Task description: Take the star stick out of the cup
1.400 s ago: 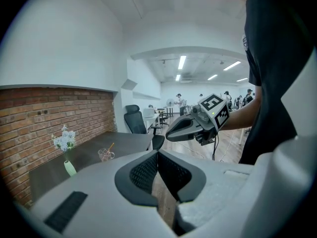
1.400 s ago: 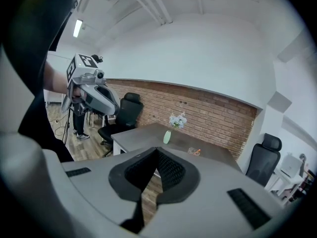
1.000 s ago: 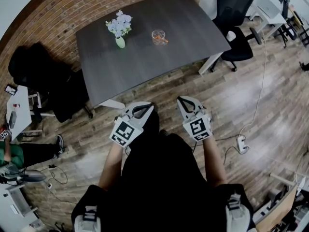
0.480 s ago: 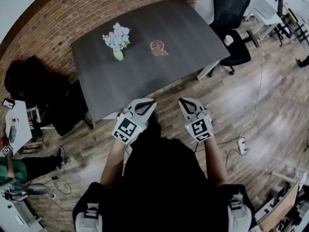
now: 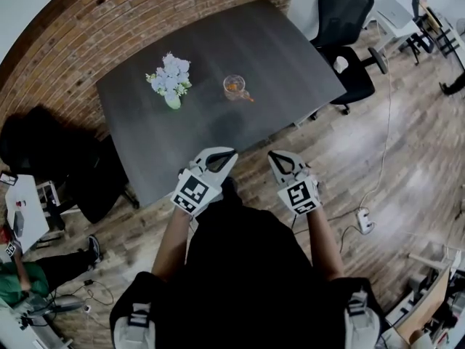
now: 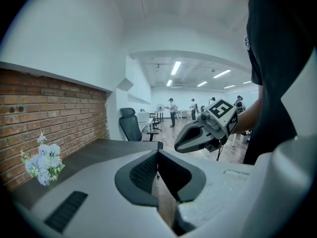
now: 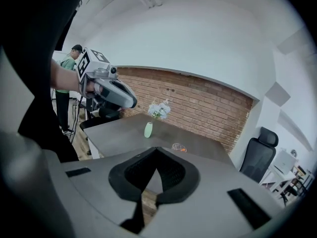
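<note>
- The left gripper [image 5: 220, 155] has its jaws pressed together at the tips, with nothing between them. It is held at the near edge of the dark grey table [image 5: 182, 140].
- The right gripper [image 5: 279, 158] is likewise closed and empty. It is beside the left one, over the wooden floor [image 5: 341, 158] just short of the table.
- The clear glass cup [image 5: 234, 87] stands near the middle of the table, well apart from both grippers.
- The star stick [image 5: 232, 86] shows as an orange piece inside the cup; its shape is too small to make out.
- A green vase of pale flowers [image 5: 169, 81] stands left of the cup, near it but not touching.
- Only bare tabletop lies between the cup and the near edge.
- A black office chair [image 5: 349, 20] sits off the table's right corner.
- A brick wall [image 5: 109, 20] runs behind the table.
- A white power strip [image 5: 363, 219] lies on the floor to the right.
- In the right gripper view, the cup [image 7: 178, 147] lies beyond the closed jaws, with the vase [image 7: 148, 129] to its left.
</note>
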`<state>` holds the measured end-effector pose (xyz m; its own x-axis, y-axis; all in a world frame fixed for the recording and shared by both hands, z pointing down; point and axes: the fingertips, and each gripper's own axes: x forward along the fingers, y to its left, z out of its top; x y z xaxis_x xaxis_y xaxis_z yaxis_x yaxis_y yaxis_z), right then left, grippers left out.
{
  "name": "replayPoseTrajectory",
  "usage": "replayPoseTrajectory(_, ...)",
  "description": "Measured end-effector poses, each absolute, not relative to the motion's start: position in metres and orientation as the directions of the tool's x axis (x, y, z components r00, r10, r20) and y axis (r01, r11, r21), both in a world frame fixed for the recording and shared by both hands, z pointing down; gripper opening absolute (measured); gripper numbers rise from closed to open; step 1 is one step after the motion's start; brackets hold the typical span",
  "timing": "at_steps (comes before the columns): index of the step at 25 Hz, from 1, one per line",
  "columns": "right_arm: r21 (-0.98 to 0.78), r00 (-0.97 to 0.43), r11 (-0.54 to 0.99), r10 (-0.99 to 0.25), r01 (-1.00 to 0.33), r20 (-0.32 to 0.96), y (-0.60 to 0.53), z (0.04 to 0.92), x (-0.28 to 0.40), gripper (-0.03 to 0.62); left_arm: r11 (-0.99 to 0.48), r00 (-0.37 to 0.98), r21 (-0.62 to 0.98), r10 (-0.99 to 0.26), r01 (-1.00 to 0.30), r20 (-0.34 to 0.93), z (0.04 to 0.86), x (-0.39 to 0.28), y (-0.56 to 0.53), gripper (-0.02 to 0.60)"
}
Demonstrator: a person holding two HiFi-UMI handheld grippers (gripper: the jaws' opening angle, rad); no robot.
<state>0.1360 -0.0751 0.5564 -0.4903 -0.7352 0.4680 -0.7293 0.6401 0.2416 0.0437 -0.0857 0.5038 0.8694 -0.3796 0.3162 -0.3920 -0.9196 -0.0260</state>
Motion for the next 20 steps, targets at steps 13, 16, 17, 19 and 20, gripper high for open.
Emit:
replayPoseTrajectory(13,0.258,-0.466,0.620,-0.751,-0.741,0.468,-0.131,0.561,0.129,0.000,-0.931,0.876,-0.029,-0.352,-0.363,0.329,0.505,0.032,-0.149,0.003)
replayPoseTrajectory(16,0.256,-0.459,0.612,-0.756,-0.748,0.466,-0.139,0.563,0.127,0.000,-0.932,0.876,-0.028,-0.349,-0.360,0.333,0.507,0.027,-0.157,0.003)
replayPoseTrajectory(17,0.253,-0.454,0.608,-0.758,-0.753,0.468,-0.142,0.564,0.126,0.000,-0.933,0.876,-0.030,-0.348,-0.359,0.334,0.508,0.025,-0.160,0.003)
replayPoseTrajectory(19,0.248,-0.445,0.599,-0.761,-0.761,0.471,-0.145,0.566,0.123,0.000,-0.935,0.877,-0.033,-0.344,-0.354,0.334,0.508,0.021,-0.164,0.003)
replayPoseTrajectory(20,0.251,-0.443,0.597,-0.764,-0.762,0.469,-0.147,0.566,0.121,0.000,-0.936,0.879,-0.034,-0.341,-0.351,0.334,0.509,0.019,-0.166,0.003)
